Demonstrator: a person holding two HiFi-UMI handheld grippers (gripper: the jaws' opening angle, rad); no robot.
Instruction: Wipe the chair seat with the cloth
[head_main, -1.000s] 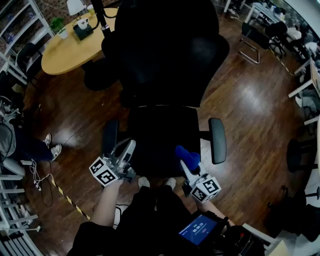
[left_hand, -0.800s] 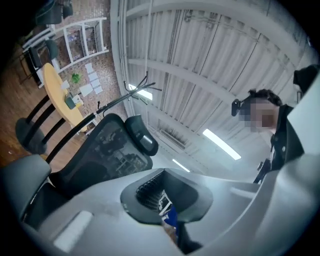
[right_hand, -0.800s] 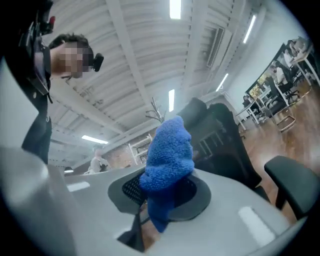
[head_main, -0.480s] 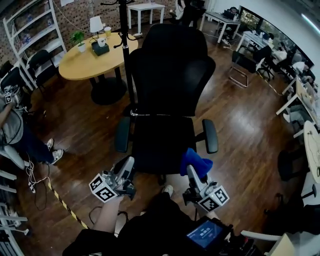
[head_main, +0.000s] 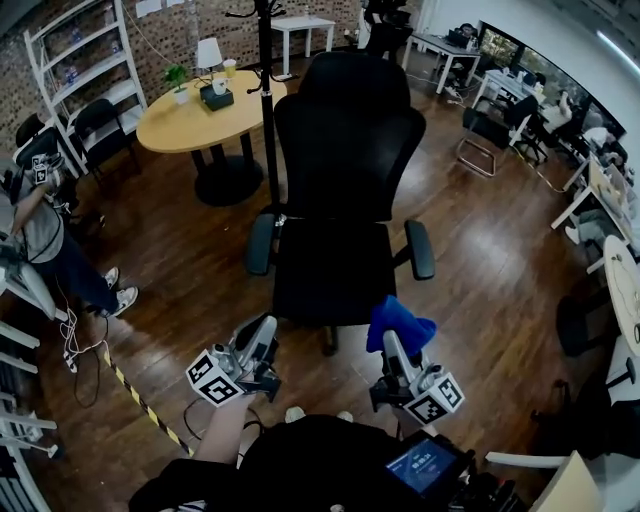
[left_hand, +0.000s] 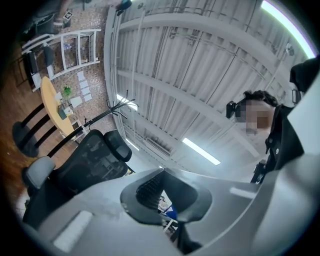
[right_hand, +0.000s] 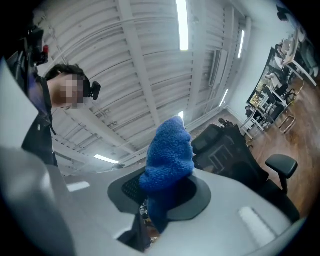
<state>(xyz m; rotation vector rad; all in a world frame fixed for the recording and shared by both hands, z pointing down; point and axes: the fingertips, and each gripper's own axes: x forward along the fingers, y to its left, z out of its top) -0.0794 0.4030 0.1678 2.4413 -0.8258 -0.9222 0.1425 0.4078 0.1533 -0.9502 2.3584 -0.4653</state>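
Here, right claw tilts upward pinching the blue cloth; left claw closed, empty.

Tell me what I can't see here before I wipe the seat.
Chair seat: head view, too dark to show dirt.
Cloth: right gripper view, lower end hidden inside the right gripper.
Chair wheels: head view, hidden under the seat.
Screen: head view, print too small.

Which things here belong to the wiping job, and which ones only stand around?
Job: seat; cloth; right gripper, which holds the cloth.
Standing around: table; lamp; coat stand; shelf.
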